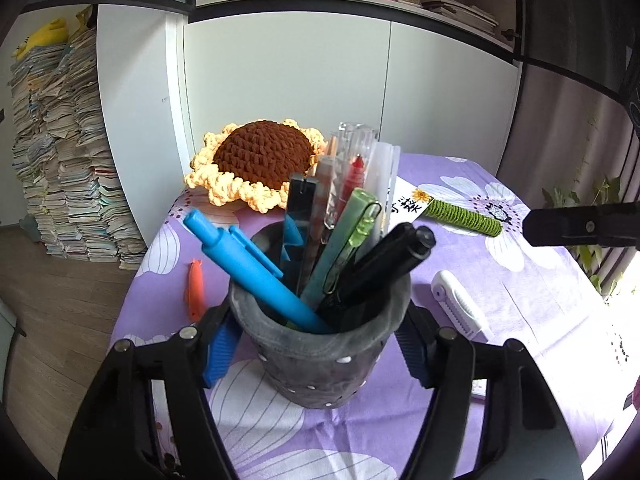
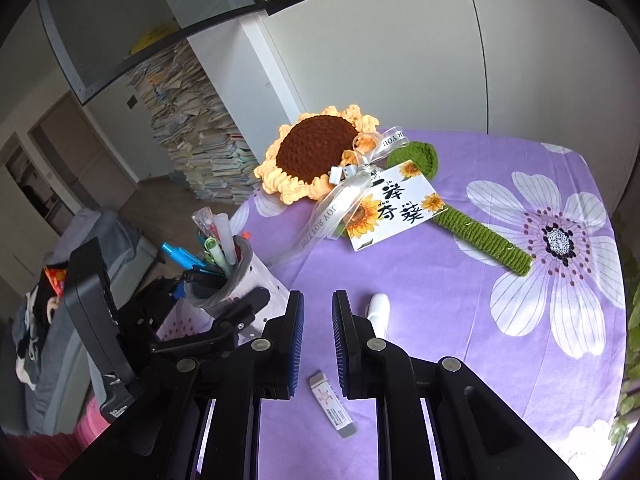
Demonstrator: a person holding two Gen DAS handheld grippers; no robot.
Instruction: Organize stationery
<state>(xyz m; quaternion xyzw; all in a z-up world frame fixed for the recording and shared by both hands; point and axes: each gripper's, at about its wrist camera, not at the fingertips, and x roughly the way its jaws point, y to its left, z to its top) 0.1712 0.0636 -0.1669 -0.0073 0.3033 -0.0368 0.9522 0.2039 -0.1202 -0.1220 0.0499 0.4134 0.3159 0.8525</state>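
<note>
Tilting downward, left gripper (image 1: pixel 316 354) jaws clamp the pen holder (image 1: pixel 320 354); right gripper (image 2: pixel 318 344) jaws seemingly shut, empty.

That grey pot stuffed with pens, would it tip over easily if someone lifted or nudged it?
Probably yes. The pen holder looks top-heavy: long pens such as the blue pen lean well past its rim. Its dented rim suggests soft walls that may give under the left gripper, whose pads press both sides. The purple tablecloth could also slide.

Right gripper (image 2: pixel 318 344): jaws nearly closed, nothing between. Eraser (image 2: pixel 333 404) lies below the fingertips; pen holder (image 2: pixel 256 280) left, clamped by left gripper (image 2: pixel 240 312).
</note>
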